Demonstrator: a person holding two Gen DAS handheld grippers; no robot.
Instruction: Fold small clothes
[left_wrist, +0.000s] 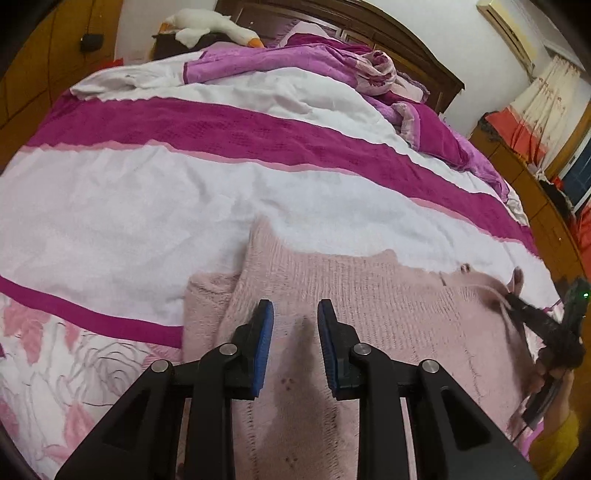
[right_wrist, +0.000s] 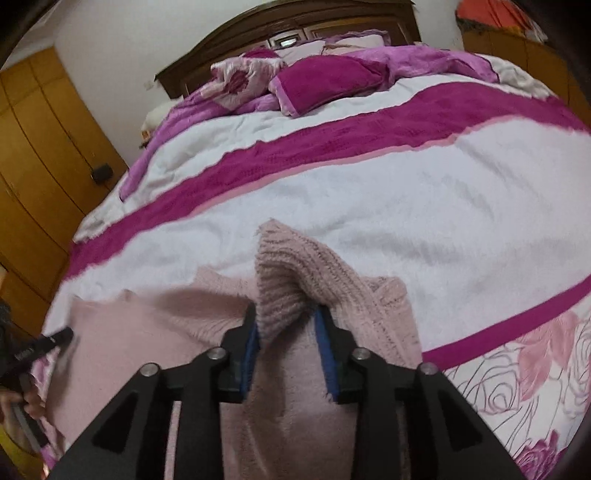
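A pale pink knitted sweater lies flat on the bed, its left sleeve folded in along the body. My left gripper hovers over the sweater's middle with its blue pads apart and nothing between them. In the right wrist view my right gripper is shut on the ribbed cuff of the other sleeve, which stands up bunched between the pads above the sweater's body. The right gripper also shows at the sweater's right edge, and the left gripper at the far left.
The bed is covered by a white and magenta striped quilt with a rose print near the front edge. Crumpled purple bedding and a plush goose lie by the headboard. Wooden wardrobes stand to the side.
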